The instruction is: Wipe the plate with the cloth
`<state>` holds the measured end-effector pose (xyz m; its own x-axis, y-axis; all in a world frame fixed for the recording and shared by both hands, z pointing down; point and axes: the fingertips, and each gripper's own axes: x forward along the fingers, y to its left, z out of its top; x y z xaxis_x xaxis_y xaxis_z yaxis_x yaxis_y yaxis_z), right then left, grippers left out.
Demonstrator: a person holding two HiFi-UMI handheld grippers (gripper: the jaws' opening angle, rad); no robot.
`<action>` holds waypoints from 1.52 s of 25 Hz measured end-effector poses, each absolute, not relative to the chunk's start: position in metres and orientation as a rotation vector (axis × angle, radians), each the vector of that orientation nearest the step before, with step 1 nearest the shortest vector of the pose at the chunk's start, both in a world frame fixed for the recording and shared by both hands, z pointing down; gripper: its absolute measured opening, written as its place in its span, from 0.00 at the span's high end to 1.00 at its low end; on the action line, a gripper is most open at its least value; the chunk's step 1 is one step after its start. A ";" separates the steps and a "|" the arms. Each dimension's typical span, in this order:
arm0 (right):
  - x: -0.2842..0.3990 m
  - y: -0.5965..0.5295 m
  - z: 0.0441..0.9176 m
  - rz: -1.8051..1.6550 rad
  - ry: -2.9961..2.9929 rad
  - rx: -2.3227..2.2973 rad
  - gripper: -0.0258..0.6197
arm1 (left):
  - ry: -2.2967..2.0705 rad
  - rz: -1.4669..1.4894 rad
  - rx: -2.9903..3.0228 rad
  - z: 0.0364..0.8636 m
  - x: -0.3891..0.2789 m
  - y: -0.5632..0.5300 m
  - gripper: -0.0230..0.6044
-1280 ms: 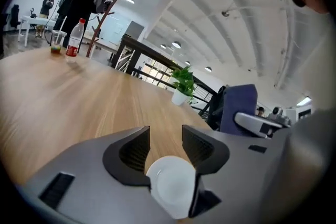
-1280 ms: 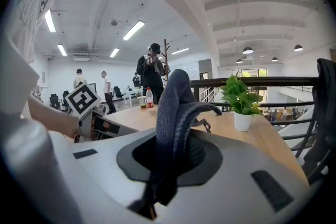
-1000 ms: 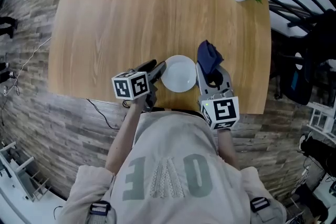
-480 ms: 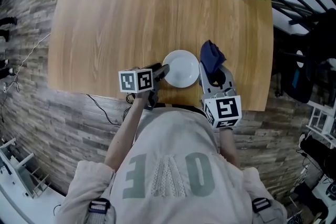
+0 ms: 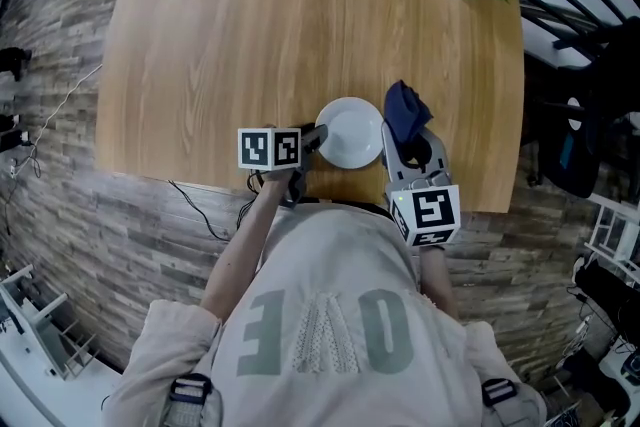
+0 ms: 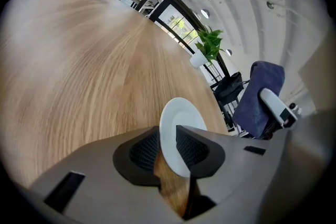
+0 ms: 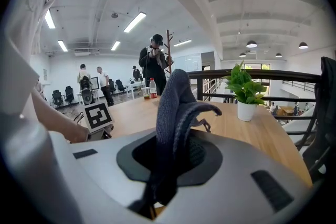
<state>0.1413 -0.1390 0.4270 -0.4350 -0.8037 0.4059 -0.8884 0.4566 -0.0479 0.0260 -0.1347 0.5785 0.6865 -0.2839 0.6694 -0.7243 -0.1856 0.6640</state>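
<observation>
the wiping itself has not begun; this looks like the set-up for it. the white plate [image 5: 352,131] lies flat on the wooden table [image 5: 250,35], close to the edge nearest the person. the left gripper [image 5: 315,137] is at the plate's left rim. its jaws have just been closing, and in the left gripper view the rim stands between the two ribbed pads, which look pressed against it from both sides. they stand partly apart, only as wide as the rim allows. so the plate seems pinned in place, though it has not been lifted off the table.

the right gripper [image 5: 403,133] is just beside the plate on its right. its jaws are clamped on a dark blue cloth [image 7: 173,107], which bunches up and stands out of them, with a fold drooping over the front. in the head view the cloth sits next to the plate's right rim and does not lie on the plate. whether it brushes the rim cannot be told.

done so far, by this reading: cloth picked up, plate steadied. what remains is bringing the cloth onto the plate's face and rubbing it across. the plate shows plain white, with no dirt that can be made out.
</observation>
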 end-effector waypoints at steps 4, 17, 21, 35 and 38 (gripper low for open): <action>0.143 -0.140 0.430 0.332 -2.355 1.440 0.87 | -0.829 0.526 1.760 0.583 0.021 -0.135 0.88; 0.145 -0.148 0.515 -0.050 -1.953 0.897 0.87 | -0.803 0.489 1.755 0.583 0.021 -0.135 0.89; 0.139 -0.149 0.542 -0.098 -1.874 0.700 0.87 | -0.796 0.470 1.748 0.584 0.022 -0.136 0.89; 0.132 -0.123 0.570 -0.150 -1.749 0.539 0.87 | -0.808 0.427 1.728 0.582 0.021 -0.137 0.89; 0.130 -0.111 0.570 -0.111 -1.772 0.525 0.87 | -0.814 0.428 1.733 0.582 0.021 -0.138 0.89</action>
